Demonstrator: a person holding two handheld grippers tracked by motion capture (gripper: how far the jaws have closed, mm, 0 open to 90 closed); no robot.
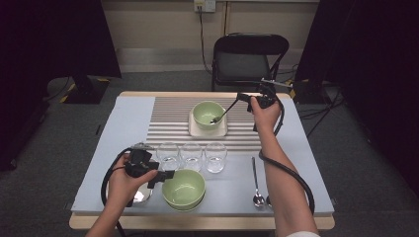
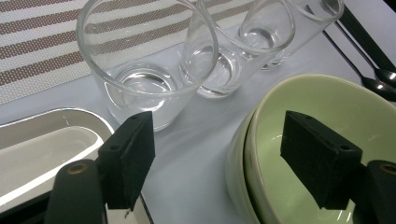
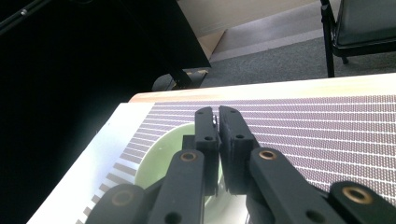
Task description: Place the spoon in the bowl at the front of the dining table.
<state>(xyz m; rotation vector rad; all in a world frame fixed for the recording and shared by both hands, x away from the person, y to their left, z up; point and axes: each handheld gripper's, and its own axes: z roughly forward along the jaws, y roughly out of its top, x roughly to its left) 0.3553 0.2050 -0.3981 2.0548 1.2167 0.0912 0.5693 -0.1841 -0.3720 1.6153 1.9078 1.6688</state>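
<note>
A spoon [image 1: 223,113] dips into the far green bowl [image 1: 207,113] on its white plate [image 1: 208,130], the handle clamped in the right tongs [image 1: 240,97], whose jaws are pressed together. The right hand [image 1: 266,112] is raised just right of that bowl. Nearer the person than that bowl, the left tongs [image 1: 167,176] stand wide apart, one jaw over the near green bowl [image 1: 184,190], holding nothing, behind three glasses [image 1: 191,156].

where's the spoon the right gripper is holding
In the high view the spoon is clamped in the right gripper at the table's far right, its tip dipping into the far green bowl on the striped mat.
</note>
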